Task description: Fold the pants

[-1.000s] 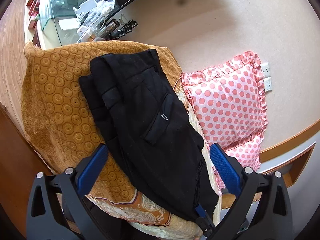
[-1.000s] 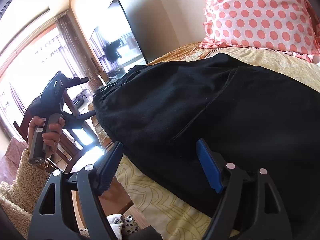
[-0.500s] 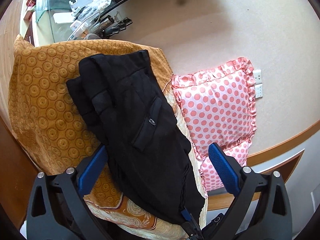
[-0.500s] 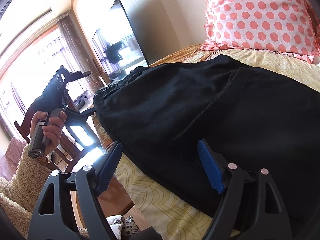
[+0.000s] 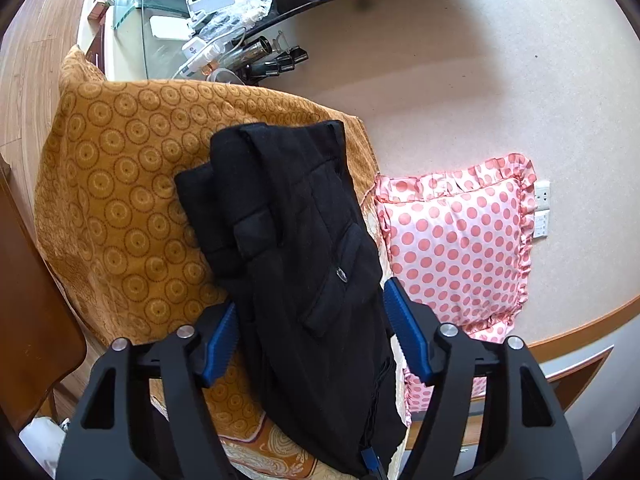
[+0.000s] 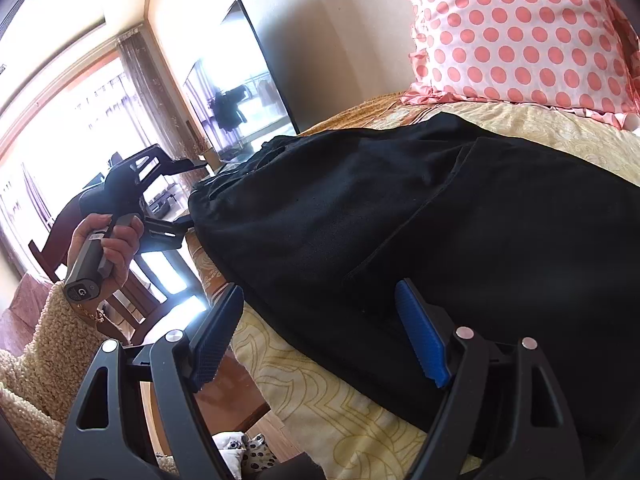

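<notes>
The black pants lie folded in a long bundle on an orange patterned cover, back pocket up. My left gripper is open and empty, held above the pants looking down. My right gripper is open and empty, low at the near edge of the pants, with its fingers over the cloth and the yellow cover. The left gripper also shows in the right wrist view, held up in a hand to the left of the pants.
A pink polka-dot pillow lies beside the pants; it also shows in the right wrist view. A glass shelf with cables and small items stands beyond the cover. A dark TV screen stands by the wall.
The left gripper has pulled back and risen, so the pants look smaller and farther. Its hand rose in the right wrist view. The right gripper barely moved. The pants did not move.
</notes>
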{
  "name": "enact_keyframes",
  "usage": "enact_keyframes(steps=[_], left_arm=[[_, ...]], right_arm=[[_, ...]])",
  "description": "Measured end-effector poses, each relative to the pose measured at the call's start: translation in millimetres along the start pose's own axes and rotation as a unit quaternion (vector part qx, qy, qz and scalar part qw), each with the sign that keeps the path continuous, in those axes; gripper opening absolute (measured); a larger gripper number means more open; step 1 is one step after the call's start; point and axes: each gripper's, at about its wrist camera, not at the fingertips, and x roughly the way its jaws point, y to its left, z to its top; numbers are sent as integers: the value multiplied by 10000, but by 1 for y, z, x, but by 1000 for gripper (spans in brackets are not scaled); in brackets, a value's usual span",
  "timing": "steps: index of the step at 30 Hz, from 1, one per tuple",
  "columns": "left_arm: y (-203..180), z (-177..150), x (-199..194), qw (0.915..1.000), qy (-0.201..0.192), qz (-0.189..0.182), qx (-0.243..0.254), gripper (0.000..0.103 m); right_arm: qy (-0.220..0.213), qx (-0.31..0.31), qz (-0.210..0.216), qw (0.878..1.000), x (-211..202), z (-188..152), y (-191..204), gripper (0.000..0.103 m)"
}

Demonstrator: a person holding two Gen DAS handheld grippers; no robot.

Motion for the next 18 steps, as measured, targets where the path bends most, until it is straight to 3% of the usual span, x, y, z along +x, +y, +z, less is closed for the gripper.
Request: enact_keyframes(steps=[2, 3, 4, 11, 18], left_arm=[[-1, 2, 2, 9998, -121, 174, 51, 46], [-2, 2, 3, 9994, -124, 294, 120, 27], [-3, 3, 4, 9987, -154, 425, 225, 16], [-28, -5, -4, 9935, -431, 502, 928, 10], [-92, -30, -5, 9771, -615, 391, 2000, 10]], right_arm=[[-35, -14, 24, 10000, -5, -2, 0, 80], [-78, -22, 44, 10000, -8, -3, 0, 80], [-135, -25, 63, 9999, -13, -5, 0, 80], [-522, 92, 102, 9985, -48, -15, -11, 84], [-918, 434, 36, 9948, -86, -33, -34, 84]])
